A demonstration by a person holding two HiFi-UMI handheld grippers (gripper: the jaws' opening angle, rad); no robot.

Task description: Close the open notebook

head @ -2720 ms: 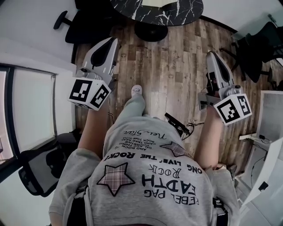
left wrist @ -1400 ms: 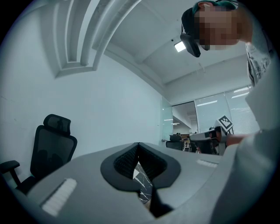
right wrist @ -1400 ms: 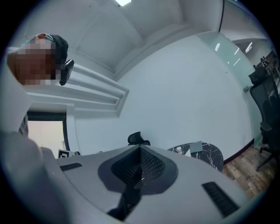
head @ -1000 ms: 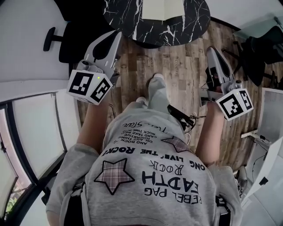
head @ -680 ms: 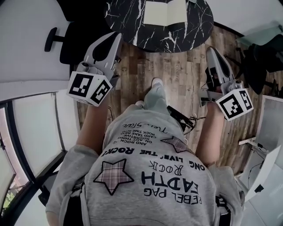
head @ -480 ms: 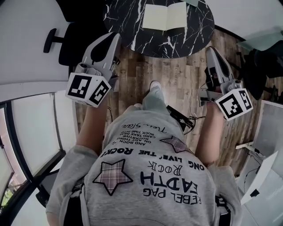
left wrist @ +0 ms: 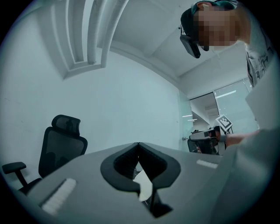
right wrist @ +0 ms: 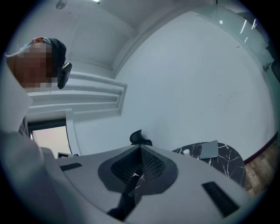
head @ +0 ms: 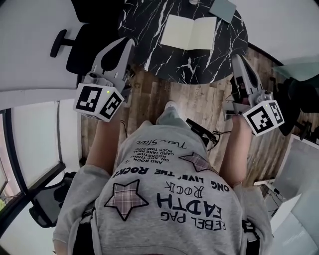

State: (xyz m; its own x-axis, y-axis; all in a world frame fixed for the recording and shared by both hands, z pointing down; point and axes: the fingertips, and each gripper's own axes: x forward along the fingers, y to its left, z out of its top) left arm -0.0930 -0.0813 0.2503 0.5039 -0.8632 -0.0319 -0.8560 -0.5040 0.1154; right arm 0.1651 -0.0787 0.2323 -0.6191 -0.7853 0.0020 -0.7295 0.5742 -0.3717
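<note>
**A:** What is on the left side?

**B:** A black office chair [head: 75,40] stands by the white wall. Next to it is the left gripper [head: 128,42]. It is held level, its jaws are pressed together and nothing is between them.

**A:** And the task's thing?

**B:** The open notebook [head: 190,33] lies flat on the round black marble table [head: 169,62]. Both cream pages face up and the fold points away from the person. It is well apart from both grippers. A grey flat thing [head: 223,8], maybe a closed book, lies just beside it toward the far rim.

**A:** And on the right?

**B:** The right gripper [head: 237,59] is also level. Its jaws are also together and hold nothing.

**A:** Why are they held like this?

**B:** I think the person stands short of the table, so the grippers are only carried in front of the body, one at each side of the notebook. The closing has not yet begun. For it, I judge that one tip must go under an outer page edge and fold that half over the other.
</note>
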